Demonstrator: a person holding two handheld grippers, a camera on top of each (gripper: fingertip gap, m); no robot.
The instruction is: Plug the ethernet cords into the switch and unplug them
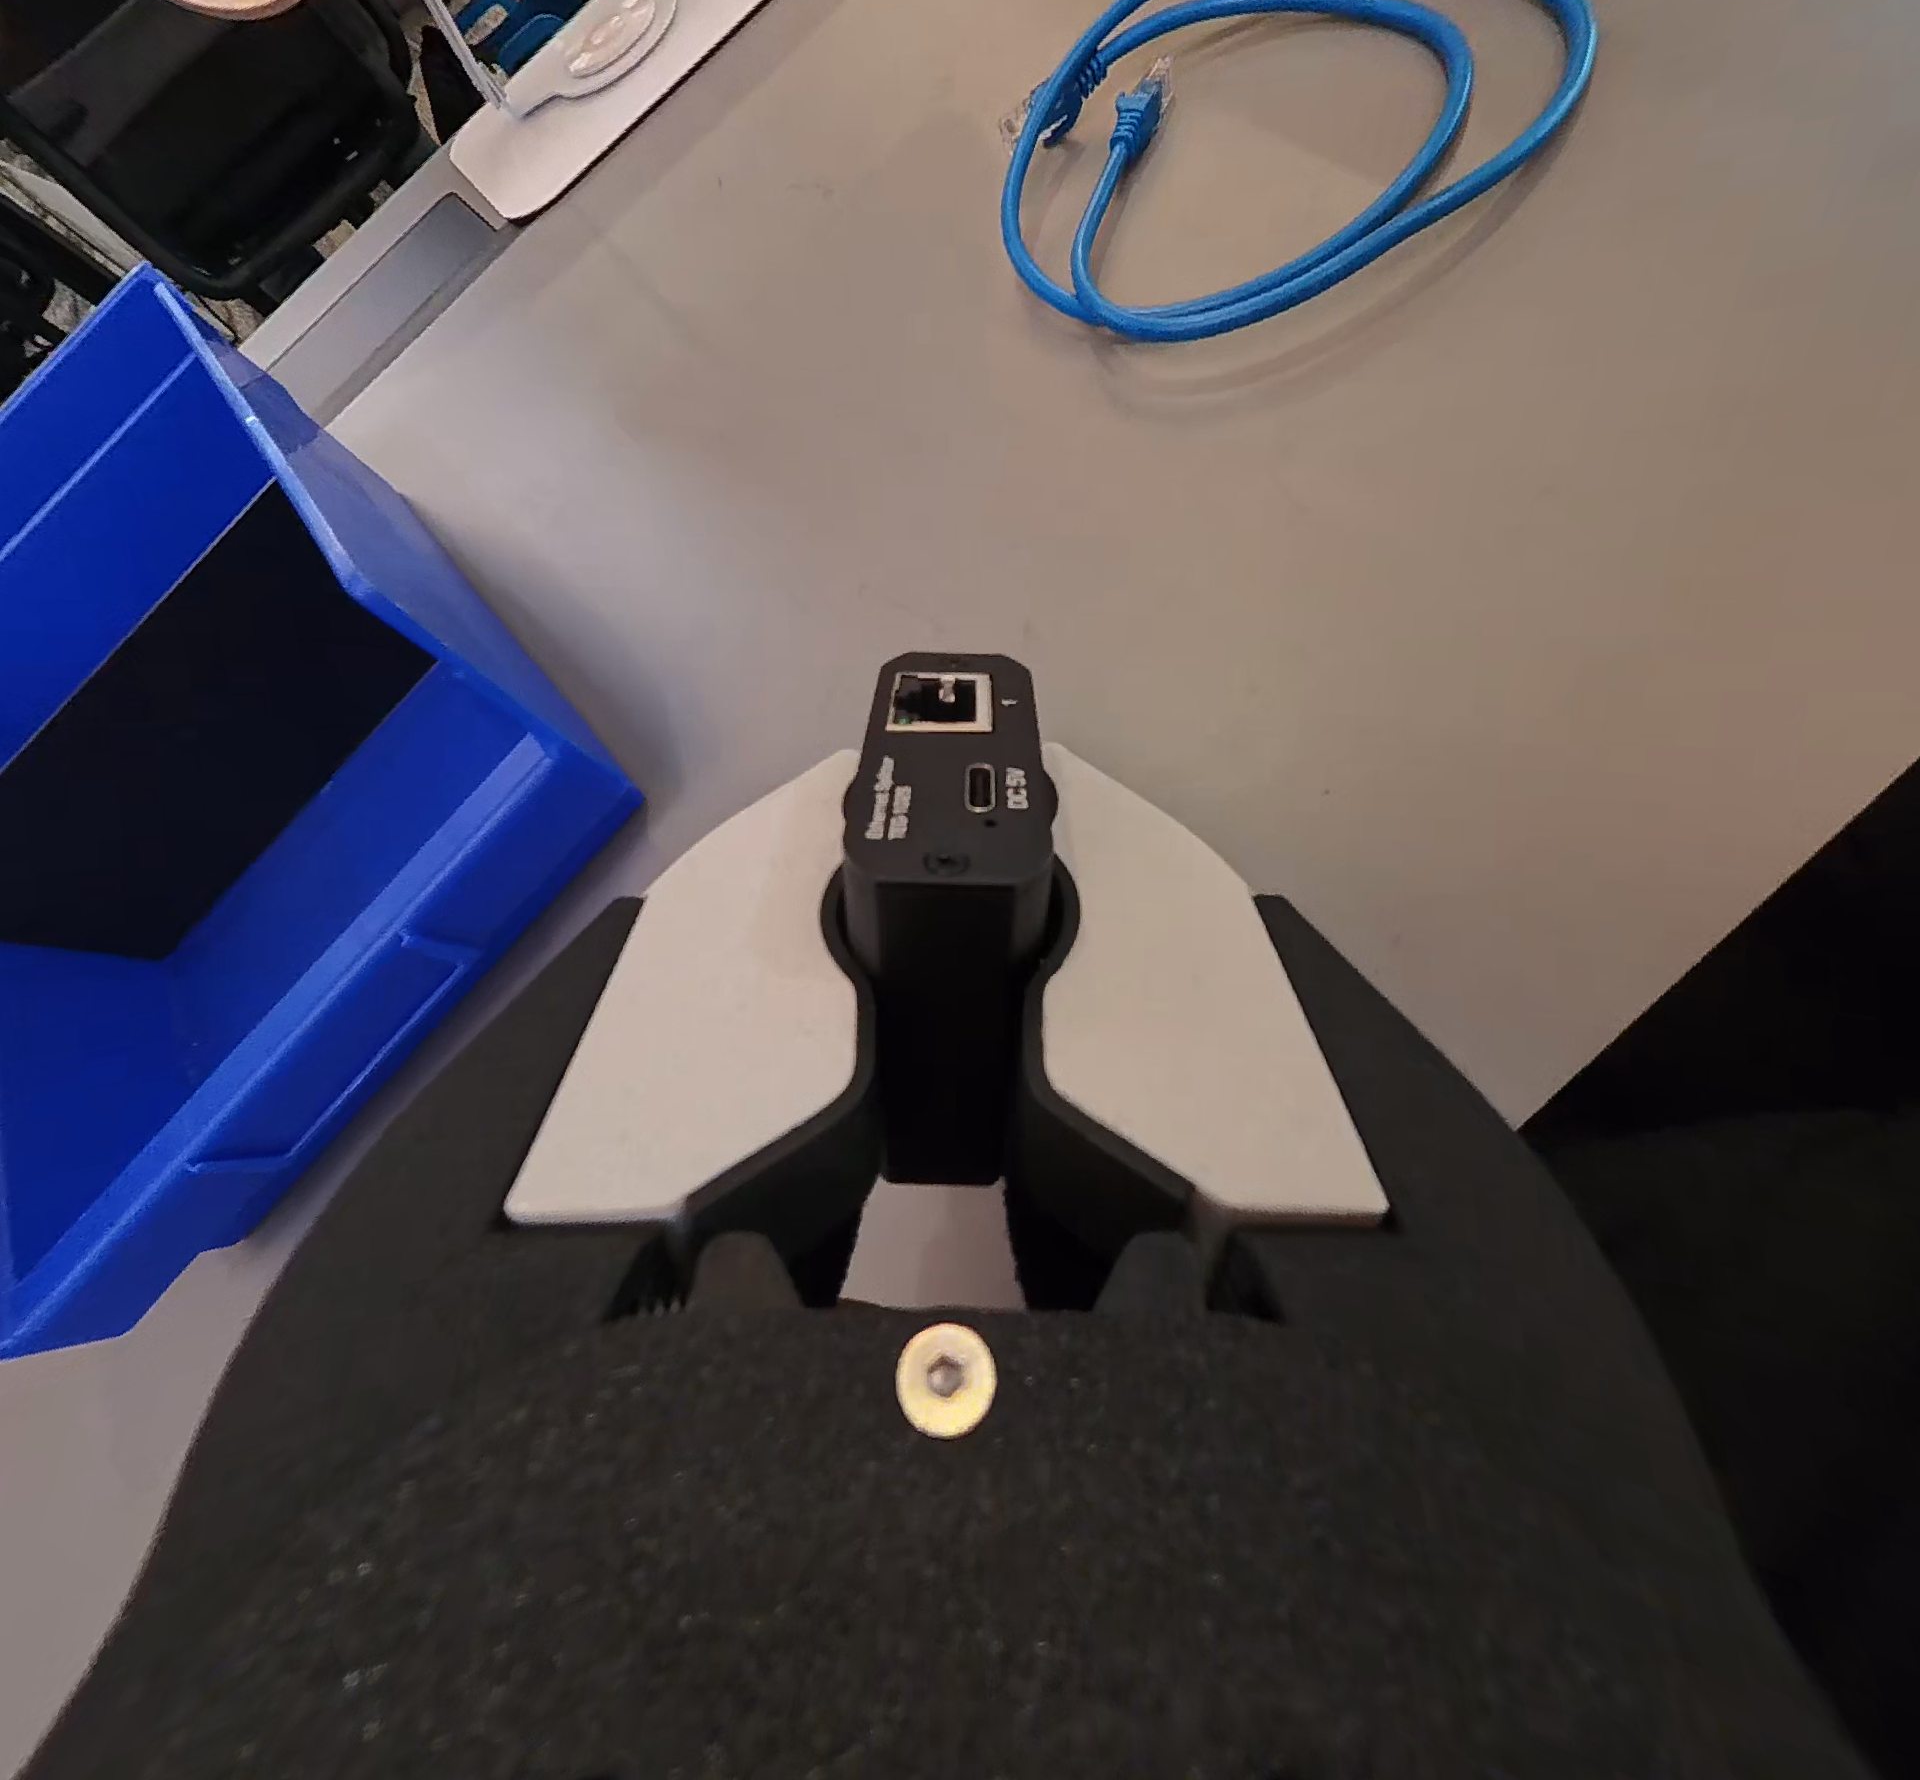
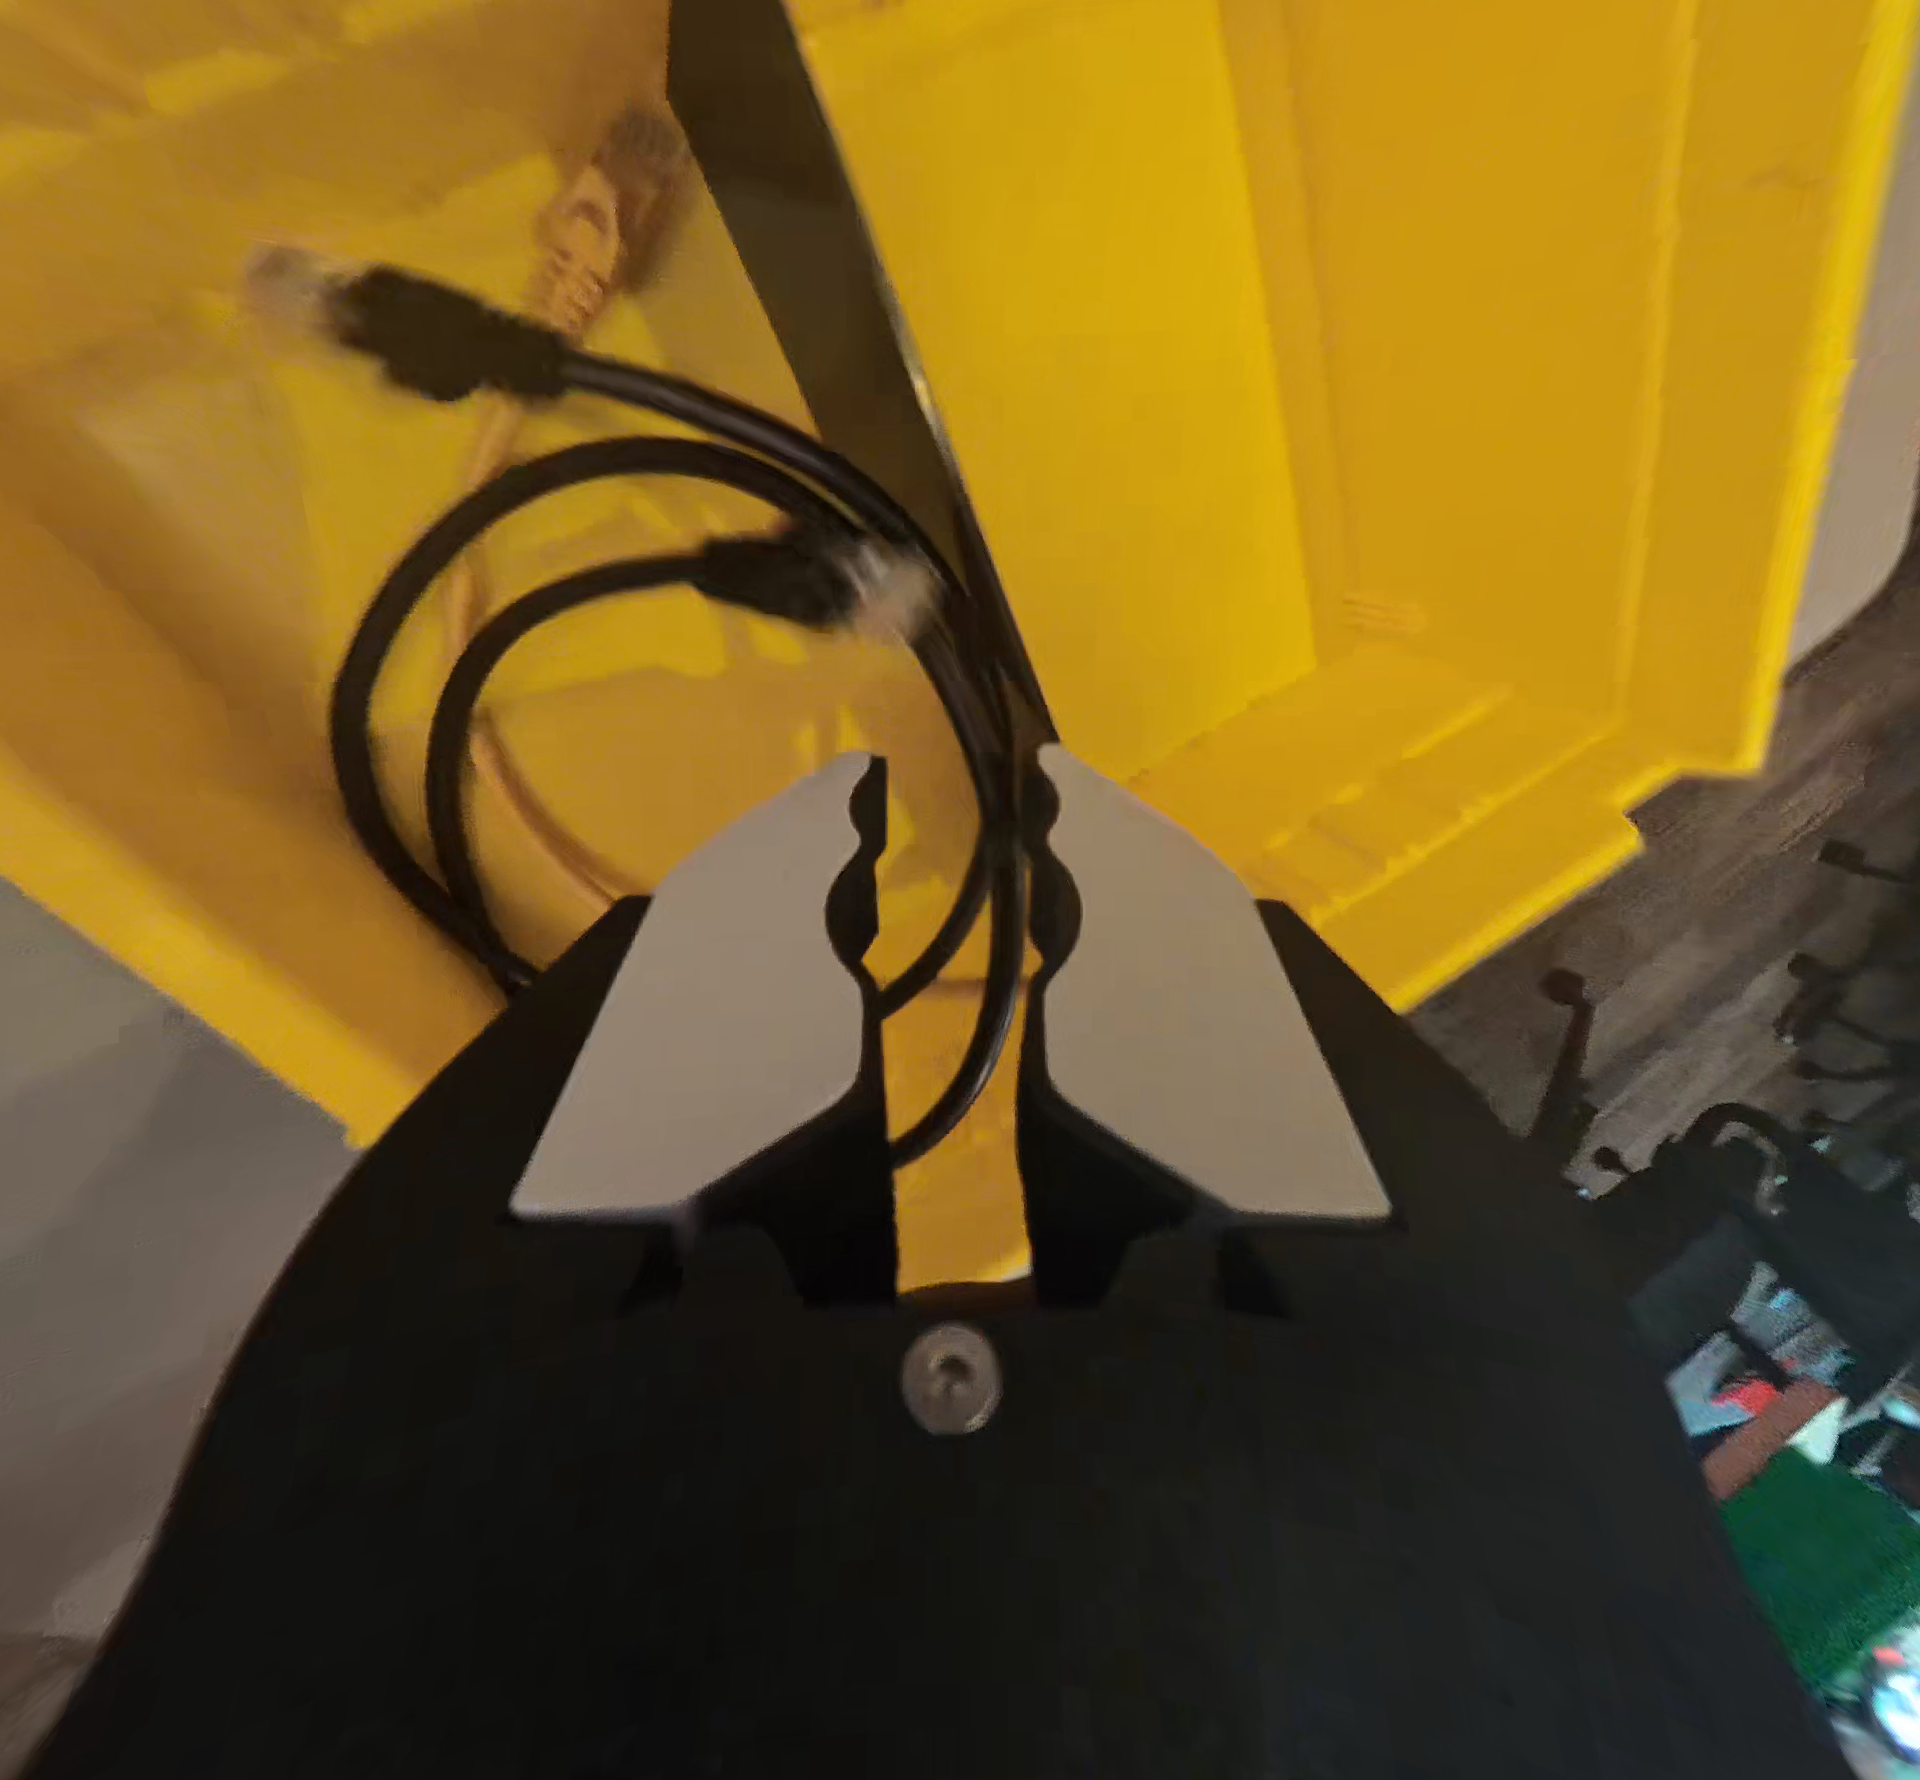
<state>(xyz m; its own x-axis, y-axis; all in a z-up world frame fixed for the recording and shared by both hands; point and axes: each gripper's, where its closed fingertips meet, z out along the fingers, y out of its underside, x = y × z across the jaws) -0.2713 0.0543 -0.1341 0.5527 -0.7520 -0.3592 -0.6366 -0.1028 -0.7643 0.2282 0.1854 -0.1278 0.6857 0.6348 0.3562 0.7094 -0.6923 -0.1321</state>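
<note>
Over the grey table (image 1: 1195, 504), left gripper (image 1: 951, 774) clamps the black switch (image 1: 951, 795), port end forward; blue ethernet cord (image 1: 1299, 151) lies coiled beyond. Right gripper (image 2: 956, 785) is parted over a yellow bin (image 2: 1143, 328), black ethernet cord (image 2: 623, 483) looping between its fingers.

A blue bin (image 1: 239, 826) sits on the grey surface (image 1: 1299, 587), near a white stand base (image 1: 665, 57). A yellow bin (image 2: 1351, 380) has a black divider (image 2: 810, 276).
</note>
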